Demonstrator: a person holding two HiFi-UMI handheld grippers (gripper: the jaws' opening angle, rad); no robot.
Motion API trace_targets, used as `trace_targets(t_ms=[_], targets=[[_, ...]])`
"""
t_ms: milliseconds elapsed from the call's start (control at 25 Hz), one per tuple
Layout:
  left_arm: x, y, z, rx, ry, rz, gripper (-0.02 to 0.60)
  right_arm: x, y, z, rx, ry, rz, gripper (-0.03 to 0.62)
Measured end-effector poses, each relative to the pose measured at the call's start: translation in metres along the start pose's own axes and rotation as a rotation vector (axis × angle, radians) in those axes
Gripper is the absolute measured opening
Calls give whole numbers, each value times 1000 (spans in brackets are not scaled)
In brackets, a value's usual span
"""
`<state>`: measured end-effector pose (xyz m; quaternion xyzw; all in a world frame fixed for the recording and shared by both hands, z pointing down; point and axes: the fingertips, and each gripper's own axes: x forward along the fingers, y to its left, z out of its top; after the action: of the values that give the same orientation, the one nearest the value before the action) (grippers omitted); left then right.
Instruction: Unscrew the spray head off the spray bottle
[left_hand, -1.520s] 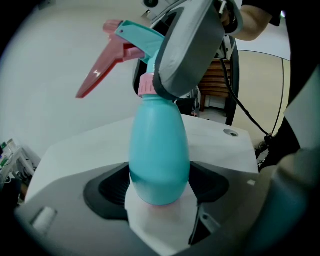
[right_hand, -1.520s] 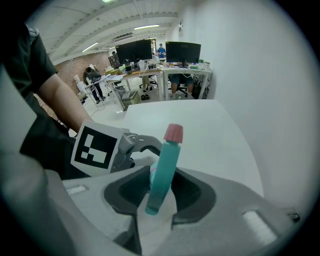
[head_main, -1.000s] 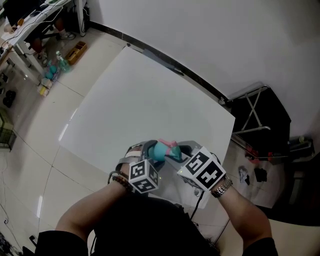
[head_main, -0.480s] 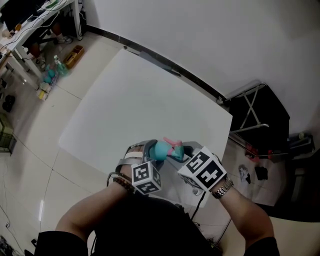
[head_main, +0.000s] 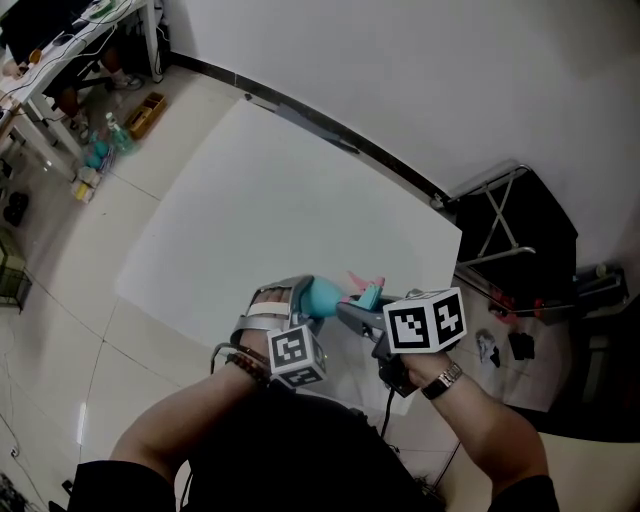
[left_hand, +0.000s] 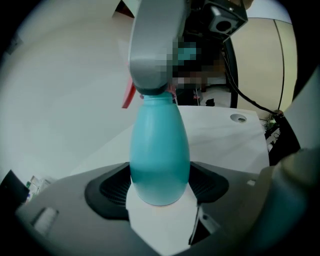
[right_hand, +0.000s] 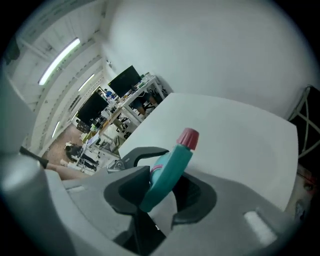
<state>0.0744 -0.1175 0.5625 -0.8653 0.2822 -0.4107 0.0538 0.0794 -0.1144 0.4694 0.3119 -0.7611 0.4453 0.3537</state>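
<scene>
A teal spray bottle (head_main: 322, 296) is held above the near edge of the white table (head_main: 270, 200). My left gripper (head_main: 300, 302) is shut on its rounded body (left_hand: 160, 160), both pads pressed against its sides. My right gripper (head_main: 356, 308) is shut on the teal spray head (right_hand: 167, 172), whose red nozzle (right_hand: 189, 138) sticks out past the jaws. In the left gripper view a grey finger (left_hand: 150, 50) of the right gripper covers the bottle's neck, with the pink trigger (left_hand: 128, 95) showing beside it. The joint between head and bottle is hidden.
A black folding stand (head_main: 520, 230) is on the floor right of the table. Desks and bottles (head_main: 100, 140) crowd the far left floor. The table has a small round hole (left_hand: 241, 118) near its corner. Cables and small objects (head_main: 505, 345) lie on the floor at right.
My right gripper has rolled about its own line; its marker cube has swung to the right and the spray head has turned with it. The left gripper and bottle have stayed put.
</scene>
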Motion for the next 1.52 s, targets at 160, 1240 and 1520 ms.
trace_targets(t_ms=[160, 1240, 1520], targets=[[1, -1, 4, -7, -7, -9, 387, -5, 0, 2, -15, -34, -3, 134], [-21, 8, 39, -102, -207, -91, 387, -96, 49, 2, -1330, 104, -371, 239], [-23, -9, 46, -40, -214, -178, 388, -76, 58, -18, -1998, 262, -385, 239]])
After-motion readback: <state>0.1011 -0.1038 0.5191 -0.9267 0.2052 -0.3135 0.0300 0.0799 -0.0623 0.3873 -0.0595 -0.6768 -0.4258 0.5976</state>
